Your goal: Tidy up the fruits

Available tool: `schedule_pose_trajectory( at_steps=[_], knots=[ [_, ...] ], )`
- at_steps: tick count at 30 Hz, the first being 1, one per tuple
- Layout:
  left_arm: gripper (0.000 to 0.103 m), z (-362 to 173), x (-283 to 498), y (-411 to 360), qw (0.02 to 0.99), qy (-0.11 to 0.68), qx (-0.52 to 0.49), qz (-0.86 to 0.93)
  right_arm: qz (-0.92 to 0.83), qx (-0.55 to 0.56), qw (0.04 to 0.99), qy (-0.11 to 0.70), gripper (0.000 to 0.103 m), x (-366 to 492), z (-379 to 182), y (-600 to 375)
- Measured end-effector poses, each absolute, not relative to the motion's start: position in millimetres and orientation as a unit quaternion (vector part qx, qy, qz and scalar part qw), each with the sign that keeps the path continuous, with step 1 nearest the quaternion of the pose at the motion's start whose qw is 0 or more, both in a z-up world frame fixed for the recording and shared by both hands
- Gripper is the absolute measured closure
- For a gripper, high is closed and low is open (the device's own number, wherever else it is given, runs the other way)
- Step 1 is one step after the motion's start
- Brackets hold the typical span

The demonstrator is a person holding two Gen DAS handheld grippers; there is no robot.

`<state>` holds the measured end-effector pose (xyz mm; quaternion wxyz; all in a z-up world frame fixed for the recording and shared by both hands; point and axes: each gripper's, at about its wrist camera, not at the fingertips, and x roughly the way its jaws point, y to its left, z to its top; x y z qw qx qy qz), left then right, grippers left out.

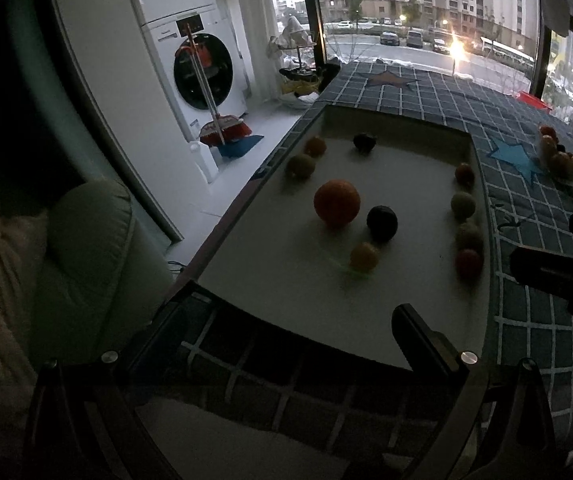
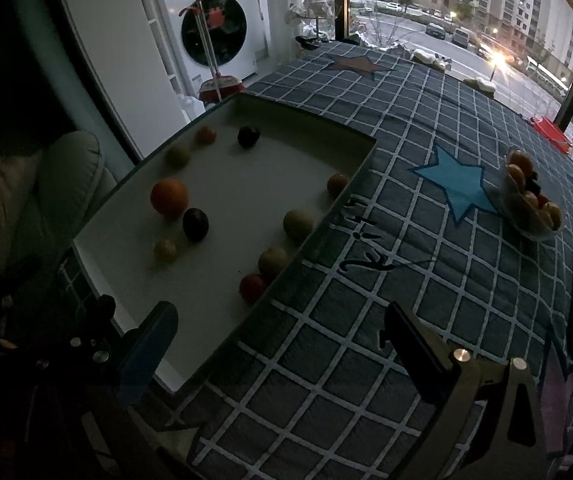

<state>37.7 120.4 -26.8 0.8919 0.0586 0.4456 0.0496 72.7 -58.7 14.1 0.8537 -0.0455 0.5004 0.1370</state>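
Several loose fruits lie on a white tray (image 1: 282, 292) set into a blue checked cloth (image 2: 366, 320). A large orange (image 1: 337, 203) sits mid-tray beside a dark plum (image 1: 382, 223) and a small yellow fruit (image 1: 364, 256). Green and red fruits line the right rim, among them a red one (image 2: 252, 287). A glass bowl (image 2: 530, 200) holding fruit stands on the cloth to the right. My left gripper (image 1: 298, 320) hovers open and empty over the tray's near edge. Over the cloth by the tray's near right corner, my right gripper (image 2: 282, 340) is also open and empty.
Stacked washing machines (image 1: 202, 68) and a red broom (image 1: 222, 128) stand at the back left. A pale sofa cushion (image 1: 86, 248) lies to the left. A large window (image 1: 426, 20) runs behind the table. A red box (image 2: 550, 128) sits at the far right.
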Motion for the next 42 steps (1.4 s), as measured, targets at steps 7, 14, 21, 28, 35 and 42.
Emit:
schedule_pose_trajectory(
  at_steps=[7, 14, 21, 28, 35, 42],
  knots=[
    [0.0, -28, 38, 116, 0.89, 0.448, 0.067, 0.053, 0.137, -0.05, 0.852, 0.503, 0.0, 68, 10, -61],
    [0.0, -29, 37, 115, 0.888, 0.451, 0.069, 0.053, 0.137, -0.049, 0.852, 0.504, 0.0, 66, 10, -61],
    [0.0, -30, 37, 115, 0.887, 0.453, 0.069, 0.053, 0.138, -0.051, 0.85, 0.505, 0.0, 65, 8, -59],
    [0.0, -32, 37, 115, 0.887, 0.453, 0.072, 0.054, 0.141, -0.053, 0.85, 0.504, 0.0, 64, 8, -54],
    [0.0, -33, 37, 115, 0.887, 0.454, 0.072, 0.053, 0.144, -0.056, 0.85, 0.503, 0.0, 64, 9, -51],
    [0.0, -33, 37, 114, 0.886, 0.455, 0.071, 0.051, 0.144, -0.056, 0.85, 0.503, 0.0, 64, 9, -51]
  ],
)
